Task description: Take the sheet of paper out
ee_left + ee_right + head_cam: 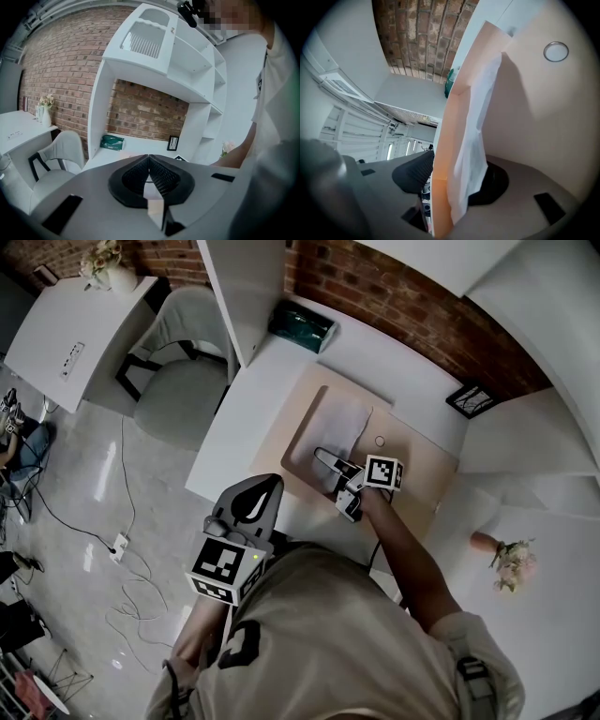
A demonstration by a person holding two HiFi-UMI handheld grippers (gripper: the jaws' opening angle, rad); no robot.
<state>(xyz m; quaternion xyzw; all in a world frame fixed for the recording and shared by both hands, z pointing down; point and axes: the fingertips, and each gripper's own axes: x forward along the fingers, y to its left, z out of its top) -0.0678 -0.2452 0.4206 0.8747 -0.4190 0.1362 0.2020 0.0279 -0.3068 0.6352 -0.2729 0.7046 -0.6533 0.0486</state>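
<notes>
White tabletop (246, 418) against brick wall (403, 306), with white shelves (187, 61) above. At near edge of tan folder (417, 474), right tool (457, 171) pointing a little downward, jaws fairly wide apart and not closed on anything. Between them, raised flap edge of folder and just beside it the sheet of paper (476, 126) — white, slightly creased, standing up along the flap. Folder itself lying flat on tabletop, pale sheet over its left part. Small ring (556, 51) on folder face, further from tool. Held back from tabletop and close to the body, left tool (149, 157), jaws closed together with nothing between. Beyond folder, green packet (300, 326) at the wall and black picture frame (472, 399) — well apart. Left of tabletop, grey chair (183, 381).
</notes>
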